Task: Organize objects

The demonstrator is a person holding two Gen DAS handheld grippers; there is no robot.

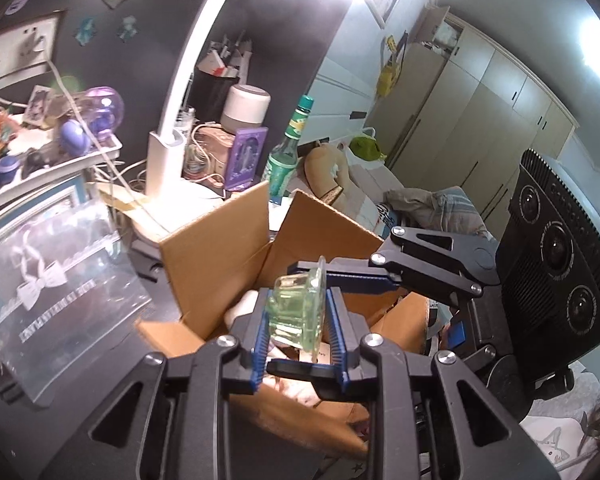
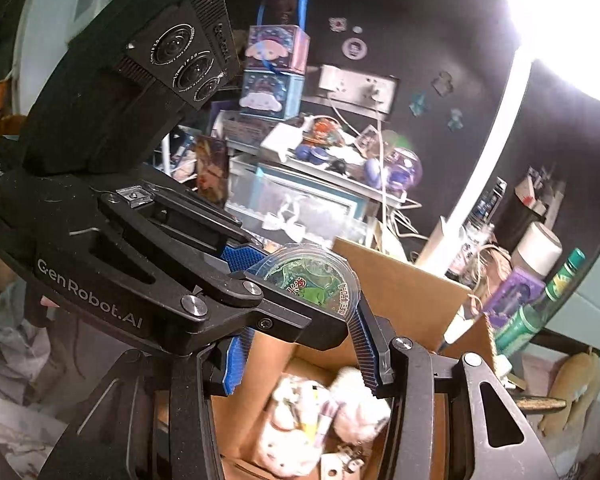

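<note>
A small clear plastic cup of green jelly [image 1: 298,308] with a round printed lid [image 2: 316,280] hangs above an open cardboard box [image 1: 220,240]. My left gripper [image 1: 298,324] is shut on the cup's body between its blue pads. My right gripper [image 1: 332,308] comes in from the right, and its two fingers stand around the cup's rim, one above and one below; whether they press it I cannot tell. In the right wrist view my right gripper [image 2: 300,356] frames the lid, with the left gripper [image 2: 256,292] across it. The box [image 2: 404,280] holds white plush toys [image 2: 324,416].
A white desk lamp [image 1: 164,152] stands behind the box. A green bottle [image 1: 284,152], a purple card box [image 1: 246,156] and a white canister [image 1: 246,106] crowd the desk's back. A clear storage bin [image 1: 52,264] and a cluttered shelf [image 1: 40,148] sit to the left.
</note>
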